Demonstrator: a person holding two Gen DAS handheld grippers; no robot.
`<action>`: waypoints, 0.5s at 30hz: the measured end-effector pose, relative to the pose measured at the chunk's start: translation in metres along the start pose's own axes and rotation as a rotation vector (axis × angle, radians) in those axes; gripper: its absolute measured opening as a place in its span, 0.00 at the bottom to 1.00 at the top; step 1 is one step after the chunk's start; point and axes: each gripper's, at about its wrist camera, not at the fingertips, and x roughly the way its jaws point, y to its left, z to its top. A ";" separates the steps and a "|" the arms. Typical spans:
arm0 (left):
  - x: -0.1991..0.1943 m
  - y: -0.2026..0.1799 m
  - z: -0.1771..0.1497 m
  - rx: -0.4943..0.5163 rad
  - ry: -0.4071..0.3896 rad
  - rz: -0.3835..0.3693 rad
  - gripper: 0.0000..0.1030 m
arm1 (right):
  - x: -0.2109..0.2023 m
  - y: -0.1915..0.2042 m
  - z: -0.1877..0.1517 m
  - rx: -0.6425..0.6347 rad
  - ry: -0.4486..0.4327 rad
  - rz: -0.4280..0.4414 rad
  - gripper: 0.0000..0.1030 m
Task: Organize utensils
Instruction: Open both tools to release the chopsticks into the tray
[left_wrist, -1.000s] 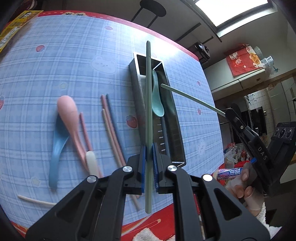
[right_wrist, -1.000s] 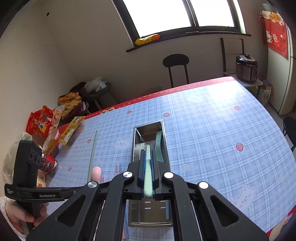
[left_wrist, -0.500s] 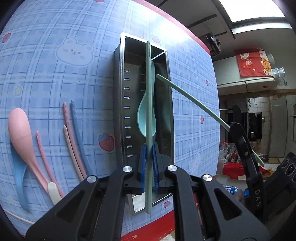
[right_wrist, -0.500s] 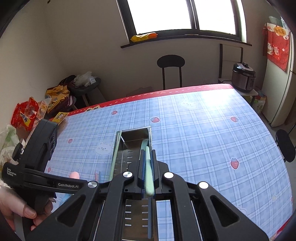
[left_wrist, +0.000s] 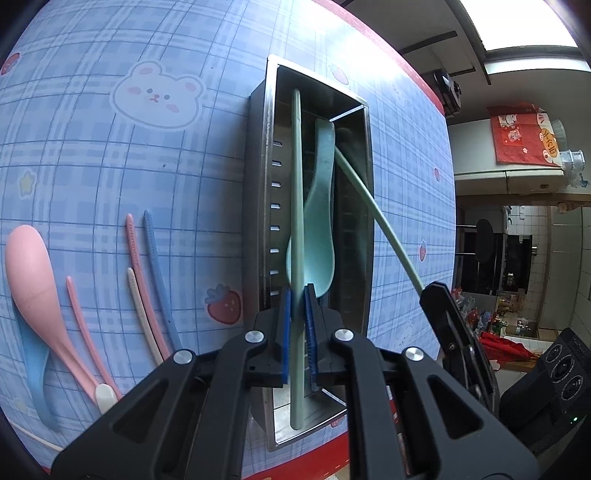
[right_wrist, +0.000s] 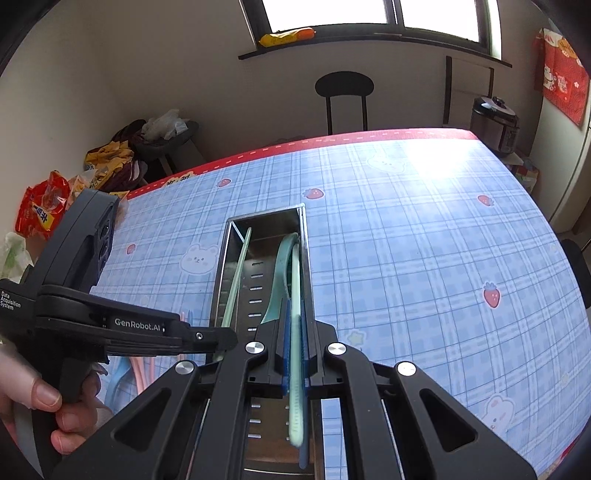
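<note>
A: Surface first. Table with a blue plaid tablecloth (right_wrist: 424, 258), red border, bear and strawberry prints. Sun glare on the far side.

B: Room?

A: Window above a dark sill, black round-seat chair (right_wrist: 344, 99) at the far edge, rice cooker (right_wrist: 495, 123) right of it, red hanging on the right wall. Snack bags (right_wrist: 40, 210) heaped on the floor at left.

B: Holder?

A: Steel utensil box (left_wrist: 266, 206) lying flat on the cloth, slotted wall, a divider inside. A teal spoon (left_wrist: 317, 229) lies in it.

B: Left claw?

A: Left gripper (left_wrist: 297, 314) is clamped tight on a green chopstick (left_wrist: 297, 177), blue pads squeezing its shaft. The stick runs lengthwise over the box, beside the spoon; can't tell if the tip touches the bottom.

B: Right?

A: Right gripper (right_wrist: 294, 354) is also pinched closed, on a second green chopstick (right_wrist: 295, 295). It slants down into the box, tip next to the spoon handle.

B: Loose stuff?

A: Left of the box on the cloth: pink spoon (left_wrist: 29, 273) lying over a blue spoon (left_wrist: 37, 384), pink, blue and cream chopsticks beside them. A person's hand (right_wrist: 40, 406) grips the left handle.
</note>
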 end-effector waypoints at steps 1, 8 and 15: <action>0.001 -0.001 0.001 0.000 -0.001 0.004 0.11 | 0.002 -0.001 -0.001 0.009 0.011 0.006 0.05; 0.003 -0.003 0.009 0.007 -0.011 0.006 0.12 | 0.015 -0.002 -0.009 0.033 0.075 0.034 0.06; -0.022 -0.003 0.010 0.037 -0.075 0.007 0.30 | 0.015 0.000 -0.012 0.049 0.107 0.045 0.37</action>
